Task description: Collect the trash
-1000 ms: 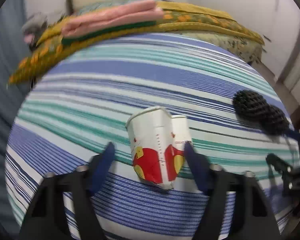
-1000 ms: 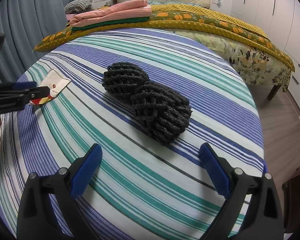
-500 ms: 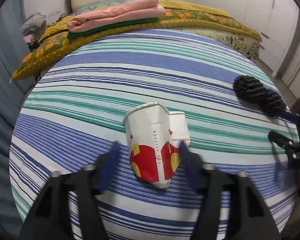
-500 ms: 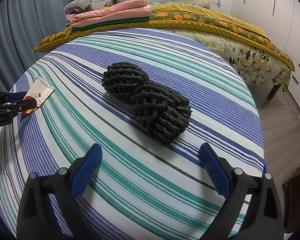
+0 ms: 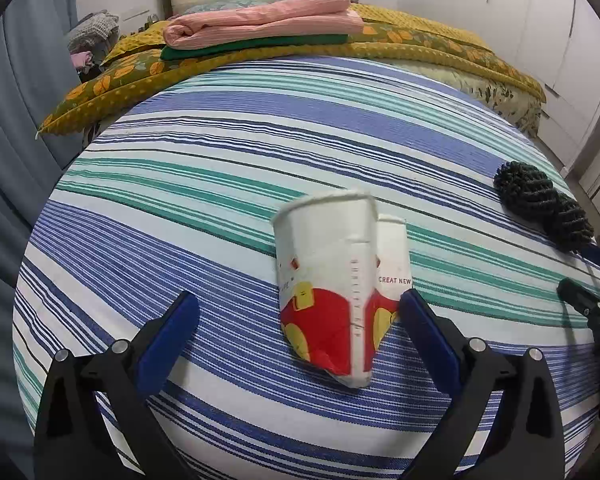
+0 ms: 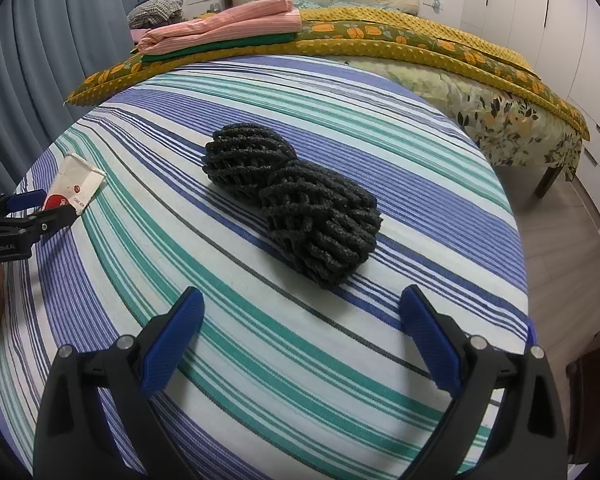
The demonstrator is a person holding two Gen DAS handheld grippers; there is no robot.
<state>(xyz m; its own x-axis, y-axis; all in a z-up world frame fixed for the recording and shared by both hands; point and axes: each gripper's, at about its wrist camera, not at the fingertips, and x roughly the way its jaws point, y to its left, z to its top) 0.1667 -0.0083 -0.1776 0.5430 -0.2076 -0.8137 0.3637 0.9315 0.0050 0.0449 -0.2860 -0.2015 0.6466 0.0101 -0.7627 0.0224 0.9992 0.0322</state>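
1. Left claw (image 5: 298, 312) stands wide apart, its jaws having just been opening; the crushed cup (image 5: 336, 292) lies on the striped worktop (image 5: 180, 208) between them, close to the right finger, ungripped. Black foam netting (image 5: 540, 204) sits far right.
2. Right claw (image 6: 300, 312) gapes empty, just short of the netting (image 6: 296, 200). Far left, the cup (image 6: 76, 188) lies at the left claw (image 6: 40, 206).
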